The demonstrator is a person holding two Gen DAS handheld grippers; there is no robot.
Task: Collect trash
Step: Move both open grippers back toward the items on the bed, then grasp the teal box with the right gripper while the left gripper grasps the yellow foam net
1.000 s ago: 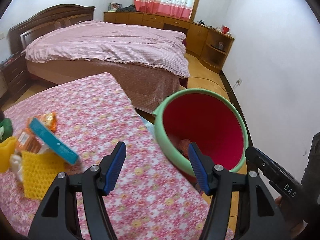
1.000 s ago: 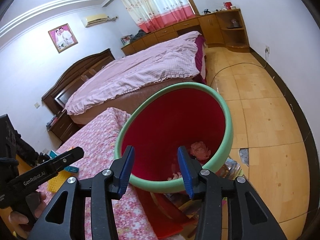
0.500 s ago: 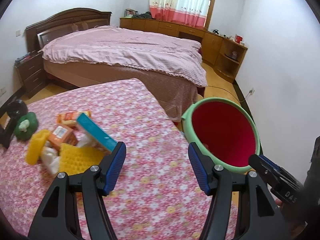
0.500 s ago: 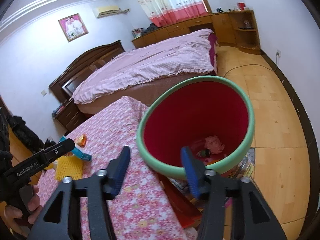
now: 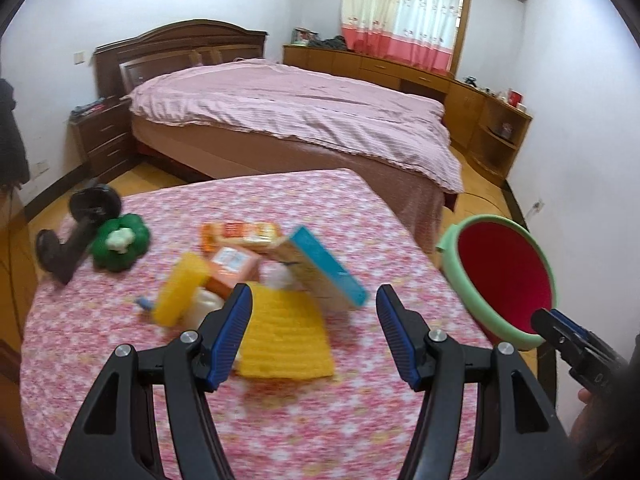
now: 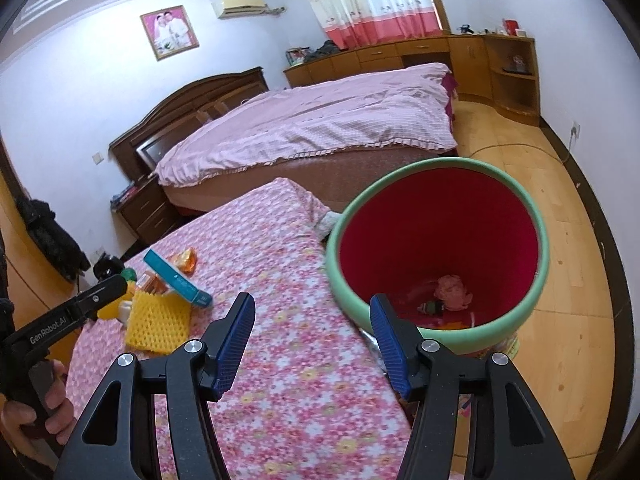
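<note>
A green-rimmed bin with a red inside [image 6: 440, 240] stands off the right edge of the flowered table [image 5: 320, 420]; it also shows in the left wrist view [image 5: 508, 280]. Crumpled pink trash [image 6: 452, 290] lies in its bottom. A pile of trash sits on the table: a blue box [image 5: 324, 272], a yellow mesh pad [image 5: 280, 336], orange packets [image 5: 240, 234], a yellow piece [image 5: 180, 288]. My left gripper [image 5: 314, 332] is open and empty just before the pile. My right gripper [image 6: 312, 344] is open and empty over the table edge, near the bin's rim.
A green plush toy [image 5: 118, 240] and a black stand [image 5: 76, 232] sit at the table's far left. A big bed with a pink cover [image 5: 292, 120] lies beyond the table. Wooden cabinets [image 5: 492, 128] line the far wall. Wooden floor [image 6: 568, 240] lies right of the bin.
My left gripper has swung left from the bin toward the trash pile, which now lies straight ahead. My right gripper has pulled back from over the bin and opened wider.
</note>
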